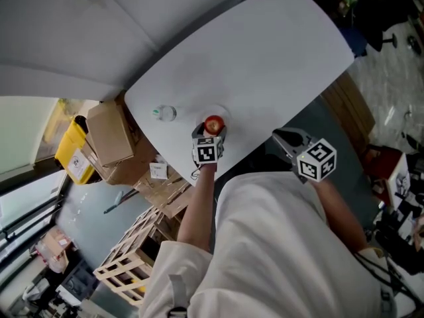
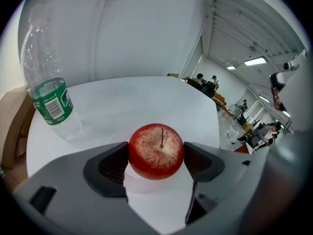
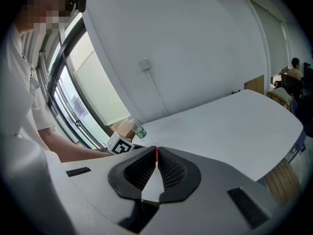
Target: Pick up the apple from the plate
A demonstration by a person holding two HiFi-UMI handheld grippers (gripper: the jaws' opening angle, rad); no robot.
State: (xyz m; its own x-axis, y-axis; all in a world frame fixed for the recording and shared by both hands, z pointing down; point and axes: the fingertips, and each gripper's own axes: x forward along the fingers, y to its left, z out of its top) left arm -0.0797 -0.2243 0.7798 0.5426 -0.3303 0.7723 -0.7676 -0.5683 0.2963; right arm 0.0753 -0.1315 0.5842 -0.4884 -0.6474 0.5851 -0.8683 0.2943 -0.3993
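In the lower centre of the left gripper view, the left gripper's [image 2: 156, 166] pads [image 2: 113, 166] are pressed against both flanks of the apple [image 2: 156, 148], which seems to rest on the plate [image 2: 146, 189]. The apple is judged firm, smooth and fairly heavy, and is best gripped at its widest girth. The right gripper [image 3: 156, 169] is clenched on nothing. This pad contact is shown only by the left gripper view, and the grippers' wide separation only by the head view.

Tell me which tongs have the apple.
The left tongs: their jaws press both sides of the red apple over the plate. The right tongs are shut, holding nothing.
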